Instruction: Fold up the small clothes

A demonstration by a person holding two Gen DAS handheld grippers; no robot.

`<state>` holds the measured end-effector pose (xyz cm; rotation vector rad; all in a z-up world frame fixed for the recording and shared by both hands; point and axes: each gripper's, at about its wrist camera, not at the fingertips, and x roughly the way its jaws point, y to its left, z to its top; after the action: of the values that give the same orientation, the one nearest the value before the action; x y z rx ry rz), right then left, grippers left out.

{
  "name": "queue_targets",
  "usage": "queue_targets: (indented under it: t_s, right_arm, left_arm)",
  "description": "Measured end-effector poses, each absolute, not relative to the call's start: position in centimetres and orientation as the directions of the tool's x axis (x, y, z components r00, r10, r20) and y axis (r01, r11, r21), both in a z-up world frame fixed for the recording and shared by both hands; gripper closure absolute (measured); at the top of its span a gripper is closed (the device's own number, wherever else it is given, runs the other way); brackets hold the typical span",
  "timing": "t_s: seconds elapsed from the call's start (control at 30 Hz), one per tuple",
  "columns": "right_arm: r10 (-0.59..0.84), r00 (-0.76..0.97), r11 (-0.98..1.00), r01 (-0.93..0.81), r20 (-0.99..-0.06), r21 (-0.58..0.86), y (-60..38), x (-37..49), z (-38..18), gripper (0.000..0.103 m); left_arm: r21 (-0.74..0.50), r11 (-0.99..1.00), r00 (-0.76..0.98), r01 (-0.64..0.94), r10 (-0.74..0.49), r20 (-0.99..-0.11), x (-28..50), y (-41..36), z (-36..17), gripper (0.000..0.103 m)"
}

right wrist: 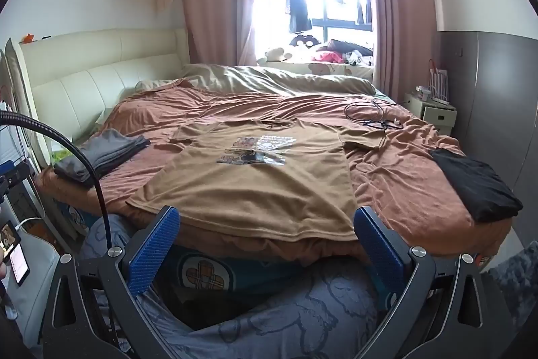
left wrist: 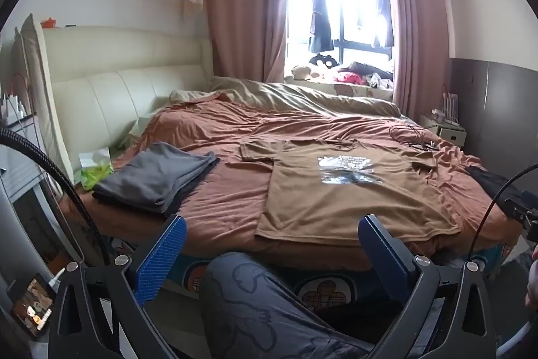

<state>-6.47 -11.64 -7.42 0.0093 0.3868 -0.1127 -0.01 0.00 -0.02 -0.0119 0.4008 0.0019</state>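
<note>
A tan T-shirt point(left wrist: 349, 194) with a printed picture lies spread flat, front up, on the rust-brown bedcover point(left wrist: 235, 204), its hem at the near edge of the bed; it also shows in the right wrist view point(right wrist: 255, 187). My left gripper point(left wrist: 272, 244) is open and empty, held off the near bed edge, short of the shirt's hem. My right gripper point(right wrist: 267, 238) is open and empty, with its blue pads point(right wrist: 153, 248) just short of the hem. A folded grey garment point(left wrist: 158, 177) lies at the left of the bed point(right wrist: 101, 157). A folded black garment point(right wrist: 474, 187) lies at the right.
Loose cables point(right wrist: 373, 115) lie on the far right of the bed. A cream headboard point(left wrist: 111, 90) stands at the left. A green tissue pack point(left wrist: 95, 169) sits beside the grey garment. A bedside cabinet point(right wrist: 433, 113) is at the right. My leg in patterned trousers point(left wrist: 255, 305) is below the grippers.
</note>
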Motion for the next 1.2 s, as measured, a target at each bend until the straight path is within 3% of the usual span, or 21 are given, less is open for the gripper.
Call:
queue_targets:
  t_s: [1.2]
  right_arm:
    - [-0.094, 0.921, 0.995, 0.097, -0.377, -0.011, -11.2, -7.0, -7.9, 0.000]
  left_arm:
    - [-0.017, 1.000, 0.929, 0.008, -0.014, -0.371, -1.1, 0.3, -0.4, 0.000]
